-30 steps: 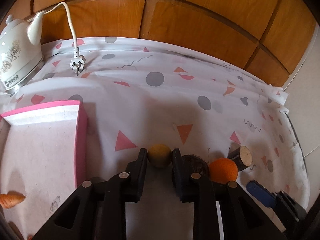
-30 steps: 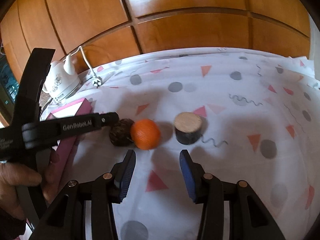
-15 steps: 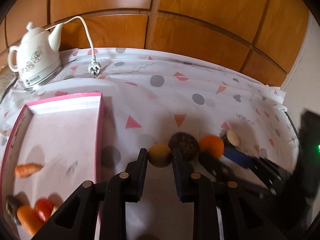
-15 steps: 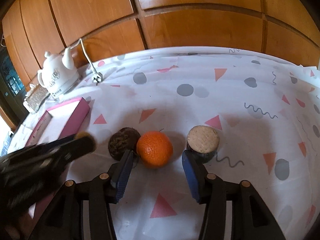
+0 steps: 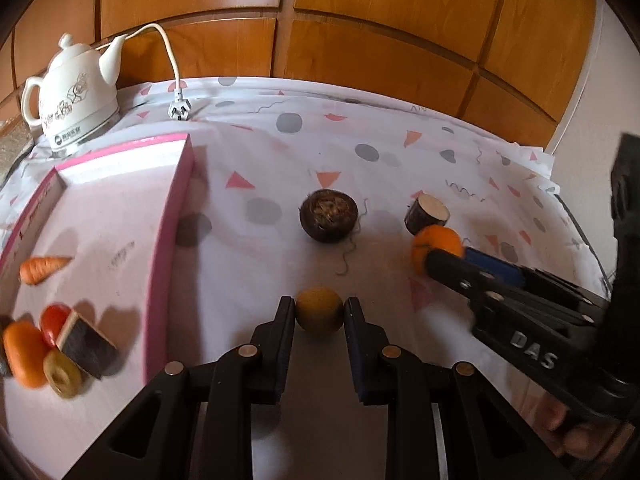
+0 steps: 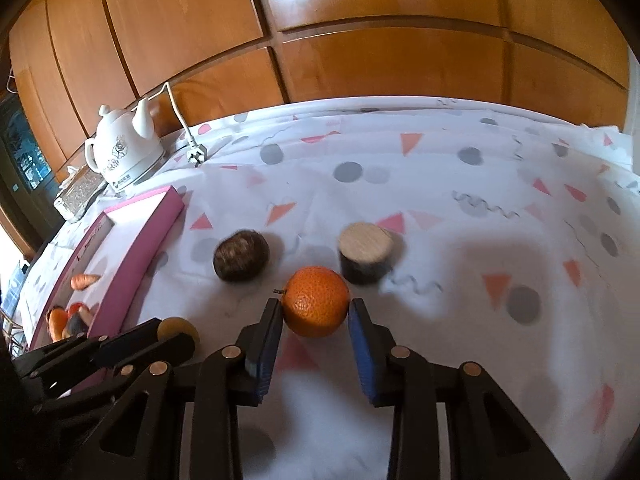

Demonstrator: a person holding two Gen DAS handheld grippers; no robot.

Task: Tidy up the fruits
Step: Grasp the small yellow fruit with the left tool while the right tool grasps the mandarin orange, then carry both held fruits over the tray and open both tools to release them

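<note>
A: What moved since a second ago?

B: I've lifted the left claw [image 5: 319, 316] with the yellow-brown fruit [image 5: 319, 315] clamped in it, clear of the desk [image 5: 400, 184]. My right claw [image 6: 316, 312] has closed in on the orange [image 6: 317, 301] and grips it.

A: And the rest?

B: 1 brown husky fruit [image 5: 328, 216] lies far of my left claw; the pink tray [image 5: 168, 240] is left.

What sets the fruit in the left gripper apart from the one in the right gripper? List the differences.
The yellow-brown fruit is dull mustard; the orange is bright orange with a pitted peel.

The yellow-brown fruit looks smaller than the orange and shows no stem, while the orange has a short stem stub.

The yellow-brown fruit sits between the left gripper fingers, near the pink tray; the orange sits in the right gripper, beside the wooden cylinder.

Both are round, and each is clamped between its gripper's fingers.
</note>
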